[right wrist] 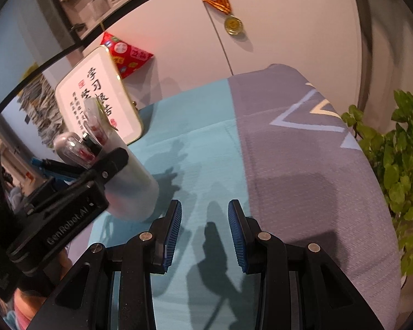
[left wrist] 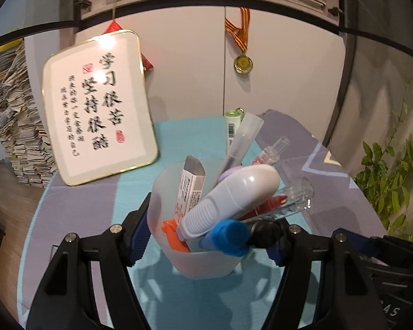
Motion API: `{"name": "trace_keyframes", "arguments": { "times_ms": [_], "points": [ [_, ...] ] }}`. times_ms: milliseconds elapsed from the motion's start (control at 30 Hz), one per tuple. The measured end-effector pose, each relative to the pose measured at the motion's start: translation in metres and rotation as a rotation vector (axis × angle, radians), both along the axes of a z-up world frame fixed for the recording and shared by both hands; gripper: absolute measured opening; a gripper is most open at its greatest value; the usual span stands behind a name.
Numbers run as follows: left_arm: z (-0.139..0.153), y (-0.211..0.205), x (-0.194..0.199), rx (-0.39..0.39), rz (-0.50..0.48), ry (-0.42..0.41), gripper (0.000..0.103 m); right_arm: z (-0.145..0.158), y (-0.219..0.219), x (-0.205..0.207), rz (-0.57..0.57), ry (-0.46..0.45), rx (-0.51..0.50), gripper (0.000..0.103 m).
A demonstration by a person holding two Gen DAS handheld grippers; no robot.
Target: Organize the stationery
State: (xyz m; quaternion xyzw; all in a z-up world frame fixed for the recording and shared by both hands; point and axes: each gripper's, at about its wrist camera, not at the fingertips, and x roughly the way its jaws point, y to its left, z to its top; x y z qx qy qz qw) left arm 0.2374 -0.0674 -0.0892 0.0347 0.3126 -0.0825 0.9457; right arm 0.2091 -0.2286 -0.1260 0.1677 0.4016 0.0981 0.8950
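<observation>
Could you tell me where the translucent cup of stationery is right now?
The cup sits clamped in the left gripper over the teal cloth, right of the framed calligraphy.

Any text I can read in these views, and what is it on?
"GenRobot.AI": side of the left tool.
"学习很苦" and "坚持很酷": large brush characters on the framed plaque.
Plaque's small columns and red seals: too small.
White tube print, green tube barcode: blurred.

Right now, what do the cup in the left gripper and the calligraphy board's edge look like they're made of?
Cup: probably frosted translucent plastic, since the stationery shows hazily through its matte wall. Board edge: a thin gold rim, shiny like metal, though possibly gilt plastic.
</observation>
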Motion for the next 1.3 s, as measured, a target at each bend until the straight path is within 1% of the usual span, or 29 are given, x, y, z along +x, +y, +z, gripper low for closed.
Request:
{"name": "trace_keyframes", "arguments": {
  "times_ms": [33, 167, 333, 467, 600, 667, 867, 967, 1033, 1300],
  "points": [
    [-0.003, -0.002, 0.001, 0.006, -0.004, 0.008, 0.067, -0.001, -0.002, 0.0, -0.003, 0.001, 0.002, 0.036],
    [-0.004, -0.005, -0.003, 0.022, -0.009, -0.002, 0.067, -0.001, -0.004, -0.001, -0.011, 0.006, 0.005, 0.036],
    [-0.004, -0.003, -0.004, 0.017, -0.005, 0.013, 0.069, 0.001, -0.004, -0.003, -0.012, 0.01, 0.002, 0.036],
    [0.0, -0.005, -0.012, 0.052, -0.007, -0.009, 0.069, 0.002, -0.007, -0.009, -0.026, 0.019, 0.004, 0.036],
    [0.003, -0.007, -0.026, 0.096, -0.013, -0.042, 0.079, 0.006, -0.01, -0.017, -0.045, 0.022, 0.0, 0.036],
    [0.006, -0.005, -0.033, 0.097, -0.016, -0.049, 0.08, 0.011, -0.011, -0.023, -0.055, 0.017, -0.004, 0.036],
    [0.028, 0.009, -0.061, 0.066, 0.007, -0.072, 0.084, 0.03, -0.009, -0.046, -0.077, -0.012, -0.018, 0.036],
    [0.043, 0.018, -0.082, 0.041, 0.027, -0.113, 0.088, 0.044, -0.006, -0.063, -0.082, -0.038, -0.032, 0.036],
    [0.053, 0.025, -0.097, 0.029, 0.035, -0.138, 0.094, 0.053, -0.002, -0.074, -0.083, -0.057, -0.041, 0.036],
    [0.089, 0.045, -0.161, -0.005, 0.037, -0.234, 0.102, 0.093, 0.015, -0.12, -0.088, -0.153, -0.083, 0.036]
  ]
}}
